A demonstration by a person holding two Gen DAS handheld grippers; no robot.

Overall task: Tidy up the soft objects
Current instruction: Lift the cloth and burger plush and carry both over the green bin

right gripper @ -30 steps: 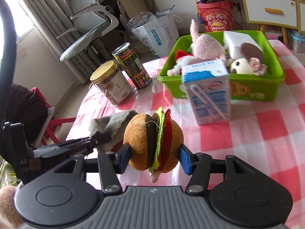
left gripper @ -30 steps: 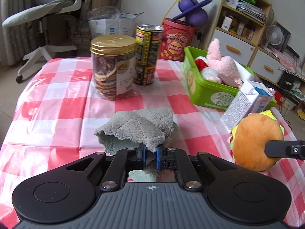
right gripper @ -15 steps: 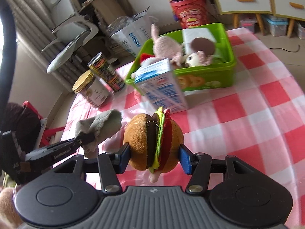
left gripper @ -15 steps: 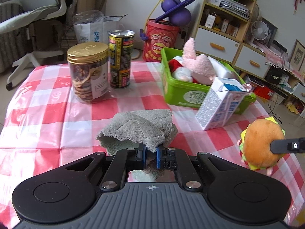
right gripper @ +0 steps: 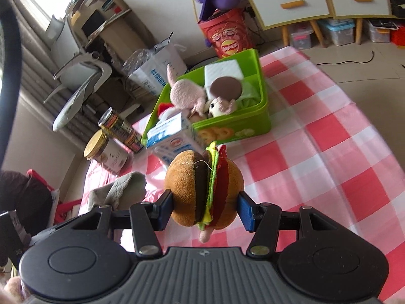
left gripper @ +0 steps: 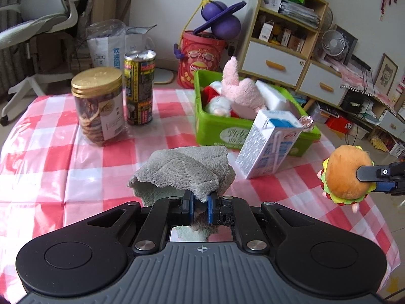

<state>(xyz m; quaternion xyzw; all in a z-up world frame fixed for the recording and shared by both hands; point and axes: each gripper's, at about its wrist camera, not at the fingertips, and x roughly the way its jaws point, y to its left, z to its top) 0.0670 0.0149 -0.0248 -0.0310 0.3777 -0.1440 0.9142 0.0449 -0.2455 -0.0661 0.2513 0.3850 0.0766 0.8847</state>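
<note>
Left gripper (left gripper: 200, 204): jaws clamped on one edge of the grey plush cloth (left gripper: 182, 174), which is bunched above the blue pads and lifted clear of the red-and-white checked tablecloth (left gripper: 50, 167). Right gripper (right gripper: 204, 209): jaws pressed against both buns of the plush hamburger (right gripper: 204, 190), held on edge so its layers run vertically, above the tablecloth.

Reference landmark: the green bin (left gripper: 220, 136).

Item count:
- Green bin: one. It holds one pink plush rabbit (left gripper: 240, 88), one red-and-white plush (left gripper: 217, 103) and one white block (left gripper: 273, 98).
- Milk carton (left gripper: 268, 144): one, upright, just in front of the bin.
- Gold-lidded jar (left gripper: 98, 106): one, left of the bin.
- Printed can (left gripper: 139, 88): one, just beside the jar, between jar and bin.
- Plush hamburger: one, to the right of the bin in the left wrist view.
- Grey cloth: one, in front of the bin and to its left.

View differences:
- Right wrist view only: a brown disc (right gripper: 226, 87) and a small cream plush head (right gripper: 219, 106) inside the bin, plus the hamburger's patty, lettuce and red layers.
- Left wrist view only: the shelf unit (left gripper: 286, 25) and a small fan (left gripper: 332, 43) behind the bin.
- Both views: the red bucket (left gripper: 200, 58) on the floor beyond the bin.
</note>
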